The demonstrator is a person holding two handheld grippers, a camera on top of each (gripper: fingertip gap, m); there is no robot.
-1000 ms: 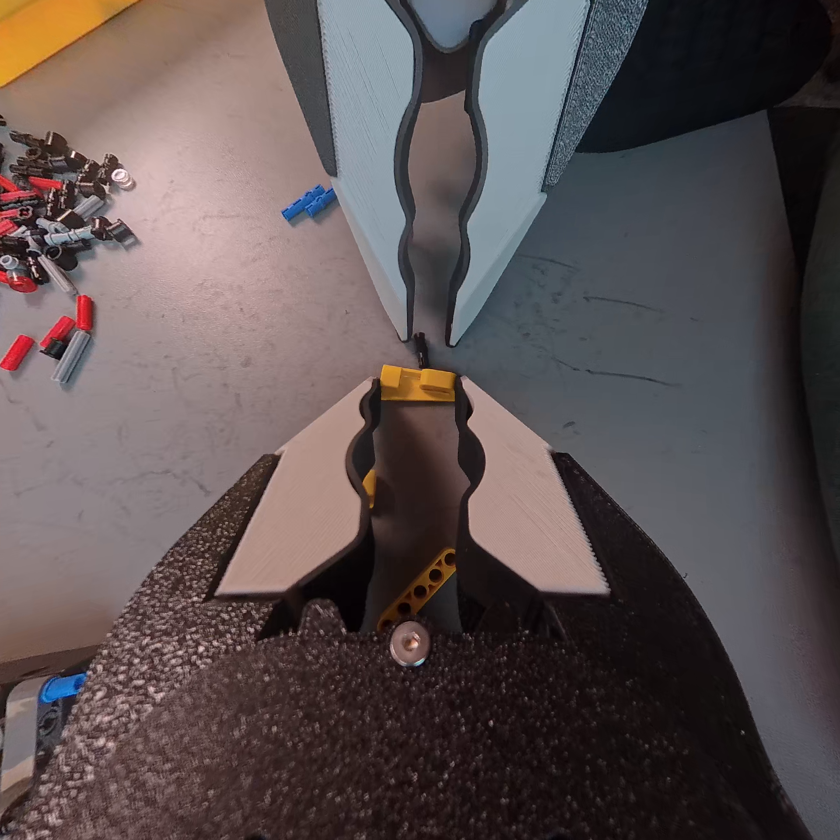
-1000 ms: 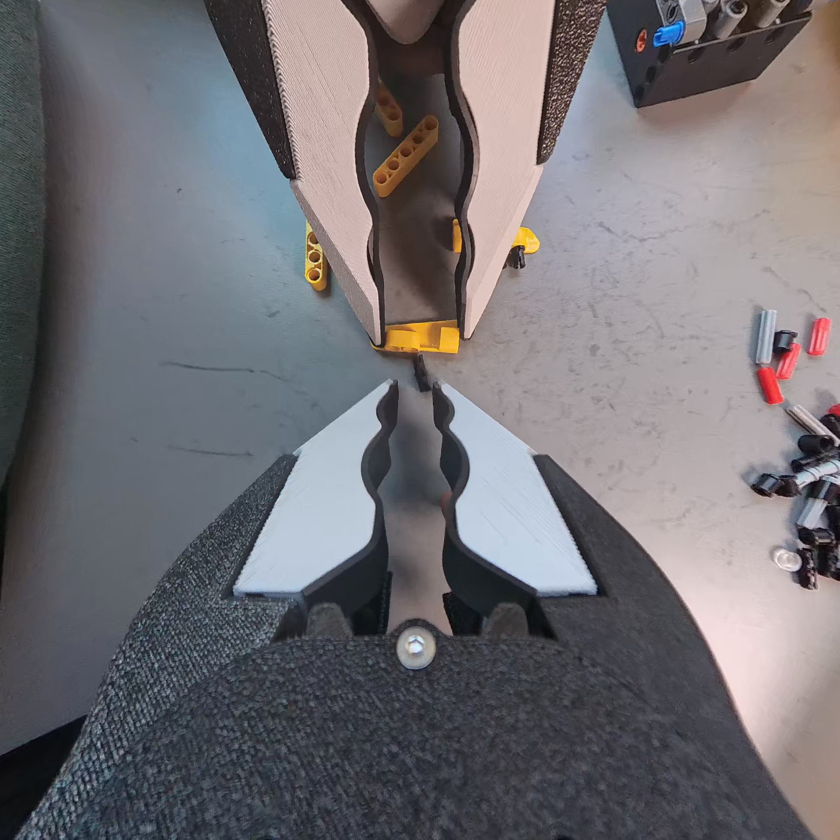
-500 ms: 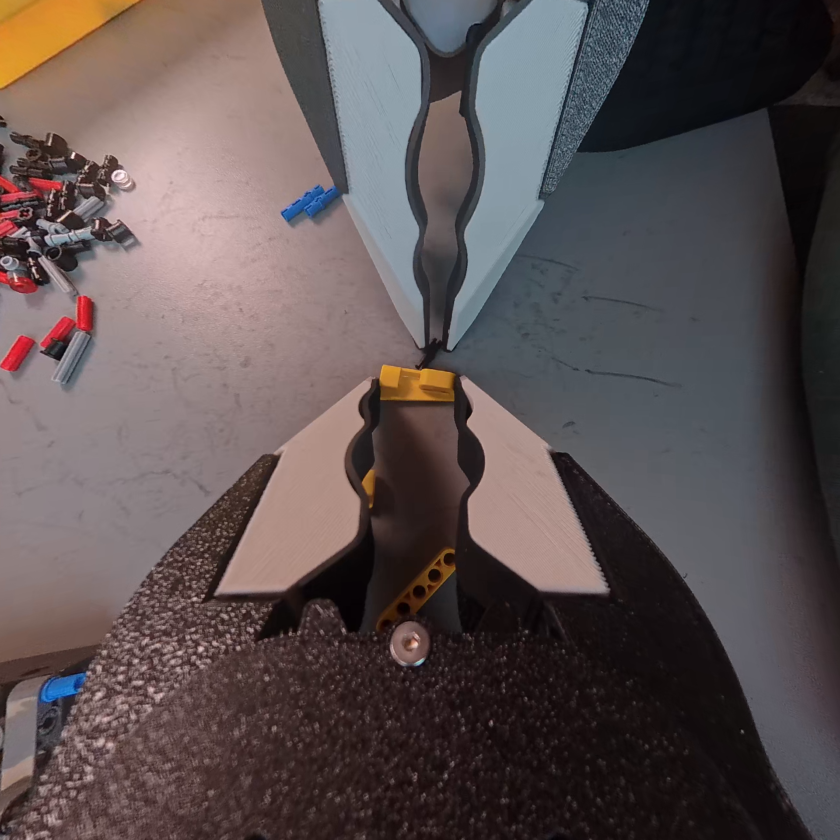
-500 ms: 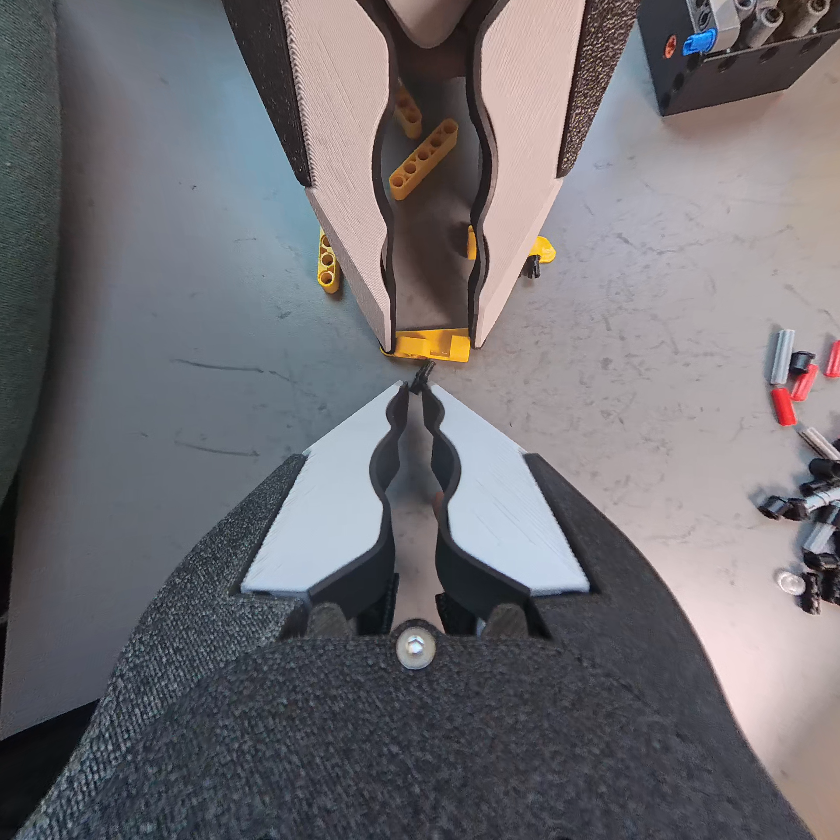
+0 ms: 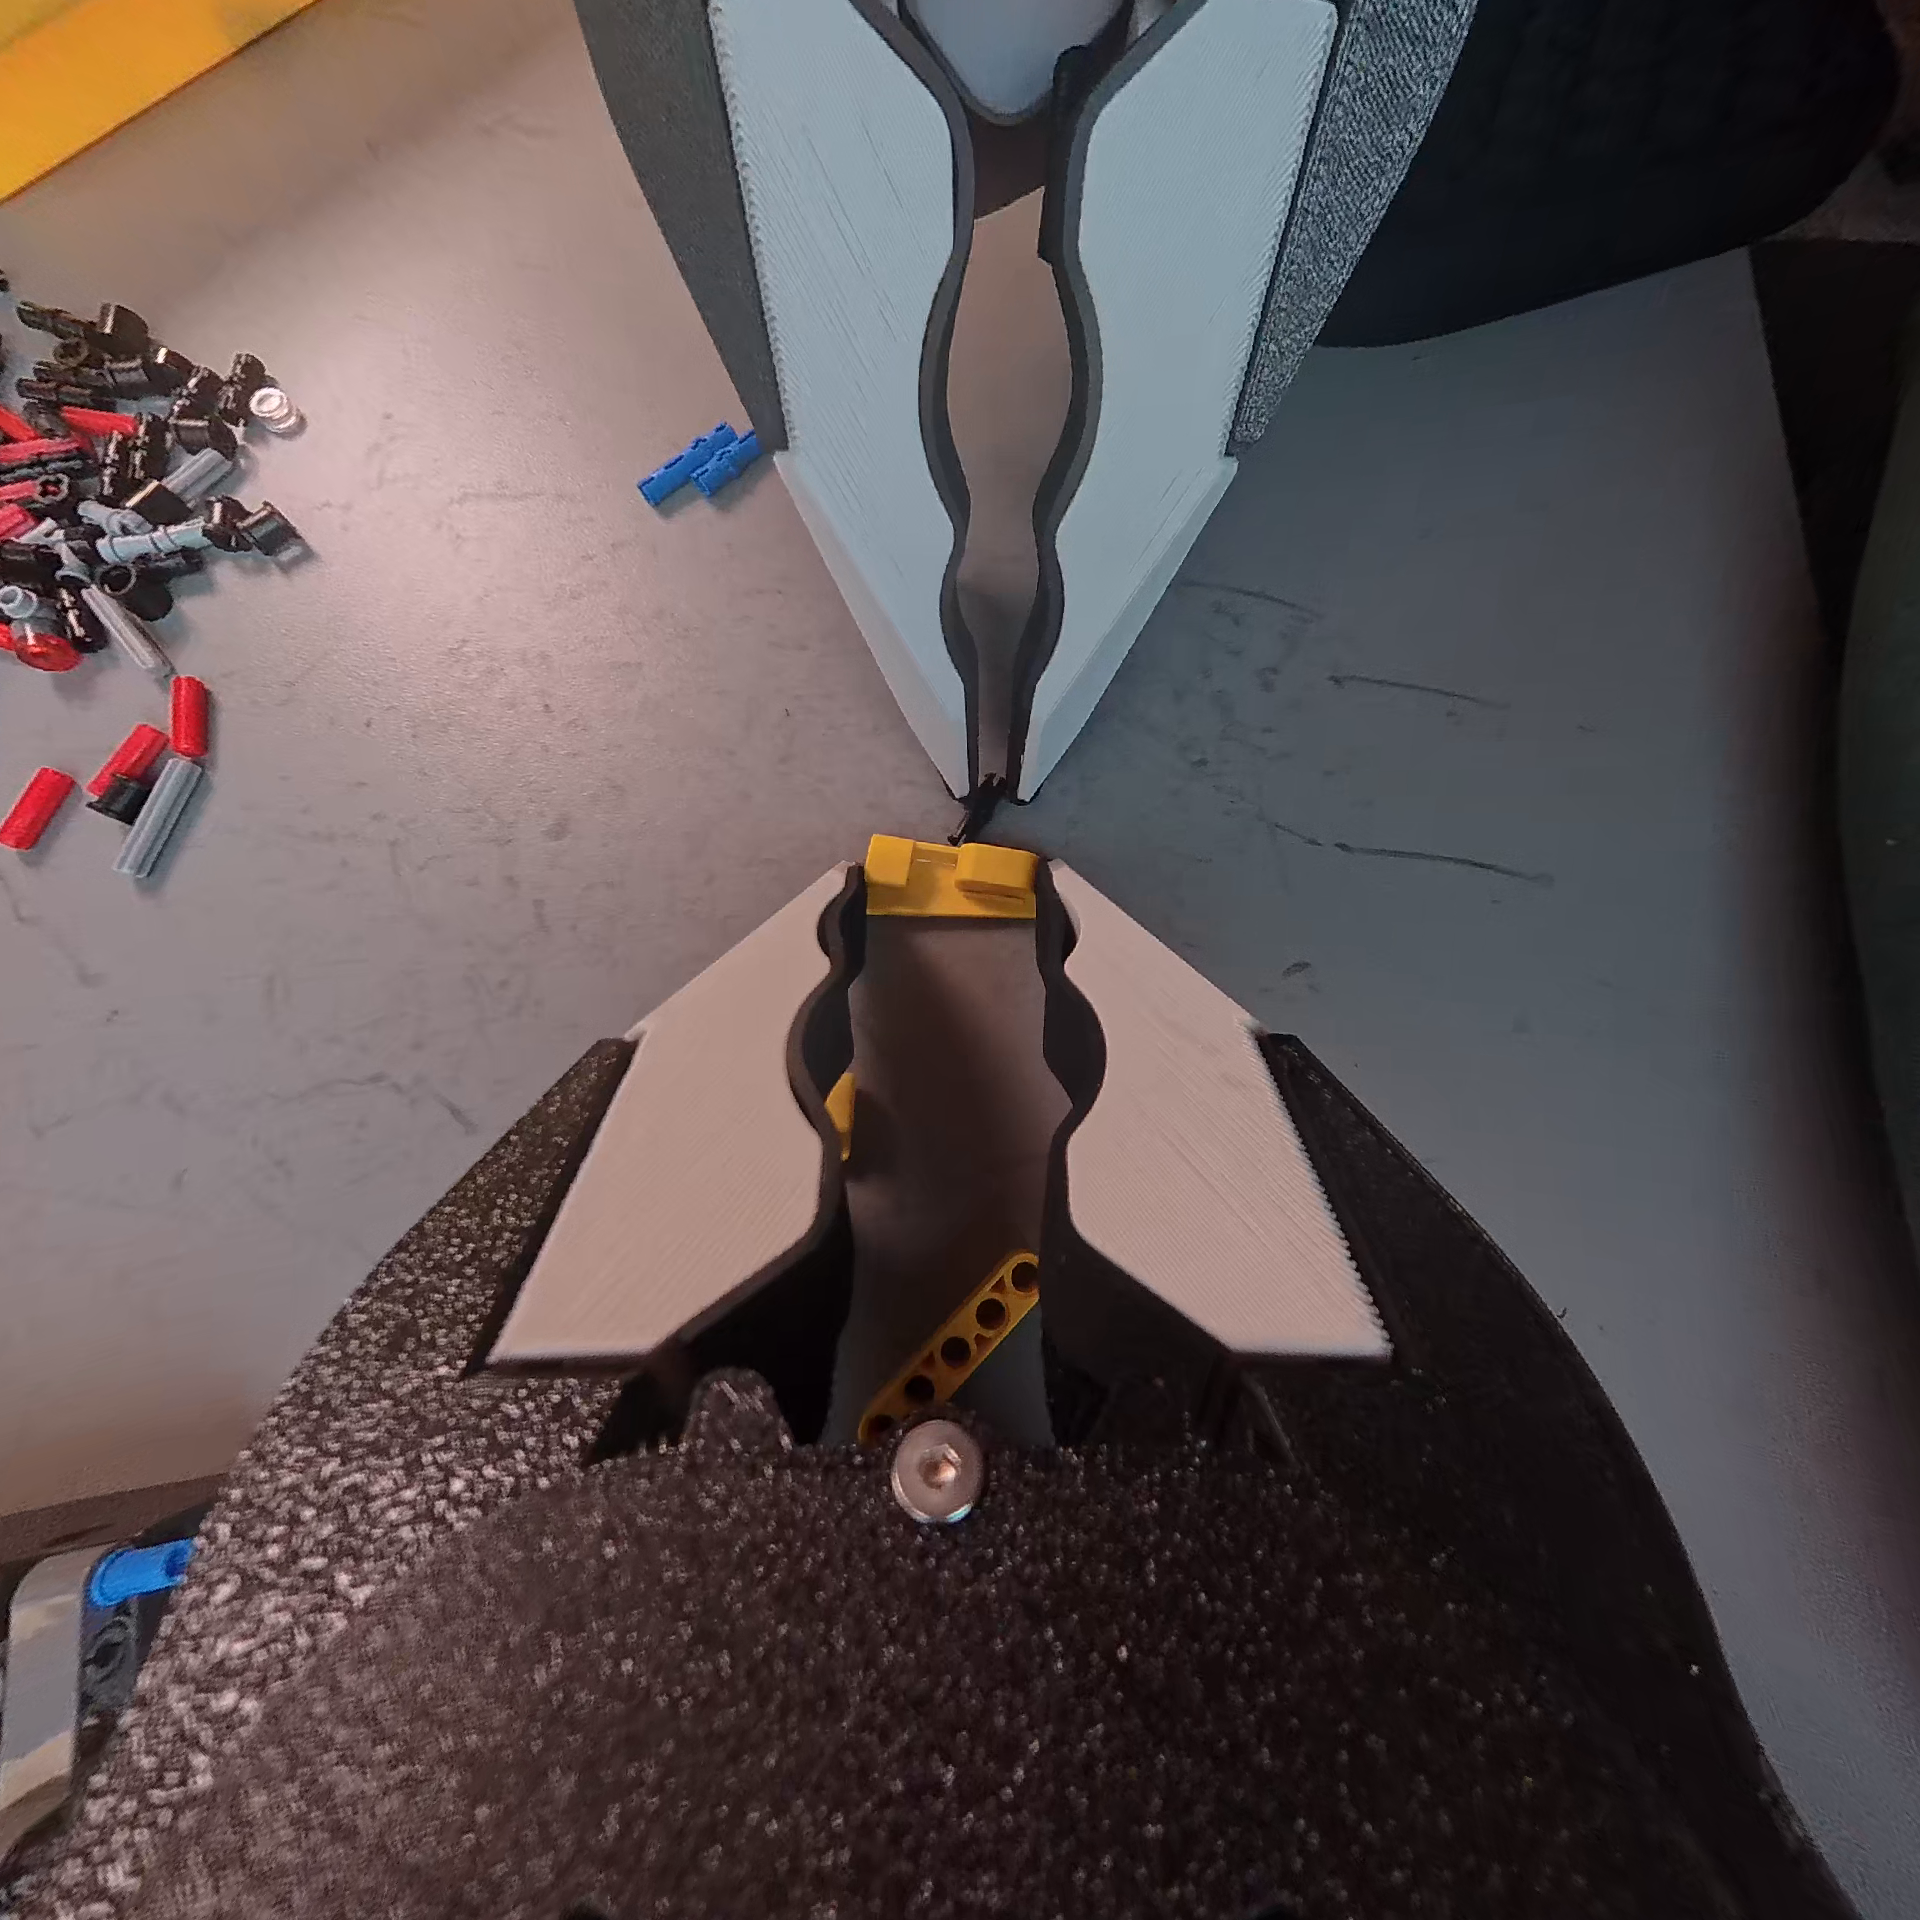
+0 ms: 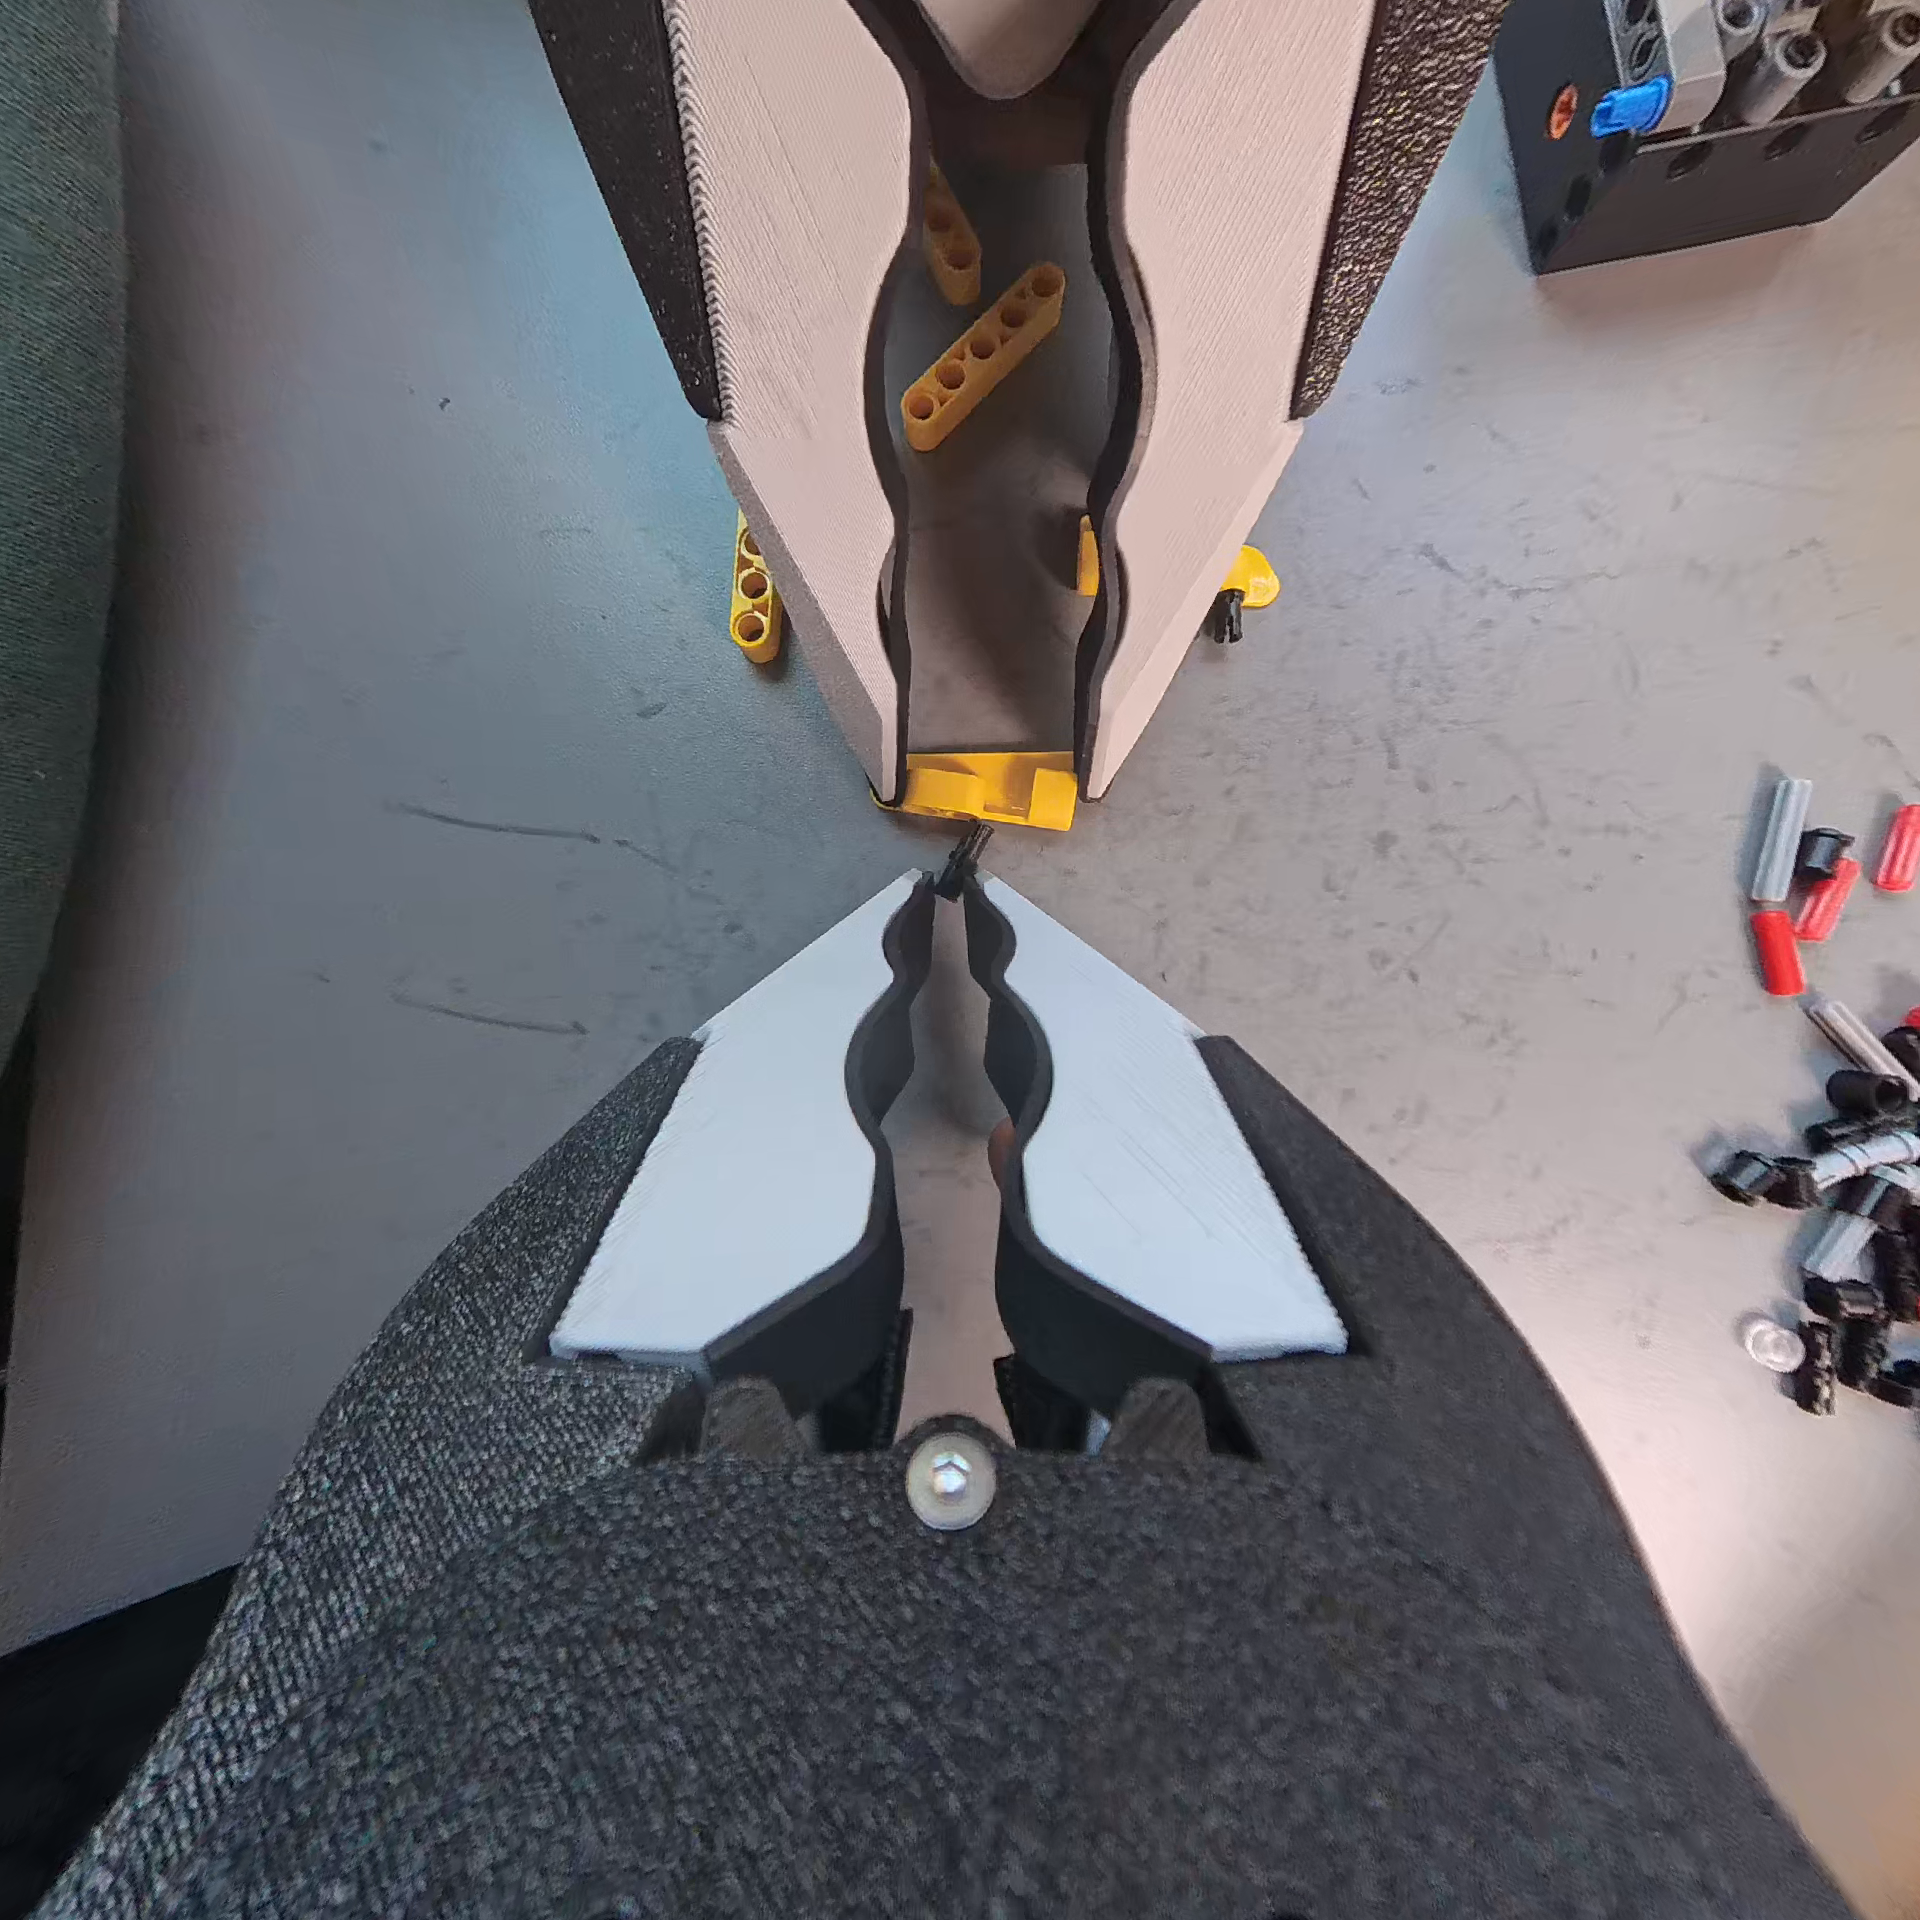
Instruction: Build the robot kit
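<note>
Yellow plastic makes up the small brick (image 5: 951, 879) held across the tips of the left claw (image 5: 951, 883), low over the grey worktop (image 5: 468, 935). It looks light, hard and a bit slippery, so its flat ends seem best to hold. At 12 o'clock from it, the right claw (image 6: 948, 883) is pinched tight on a tiny black pin (image 6: 961, 850), likely easy to drop. A second ago that claw stood apart around the pin.

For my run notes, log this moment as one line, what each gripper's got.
left gripper: shut on yellow piece | right gripper: shut on black pin | pin tip near yellow piece | grey table
</note>
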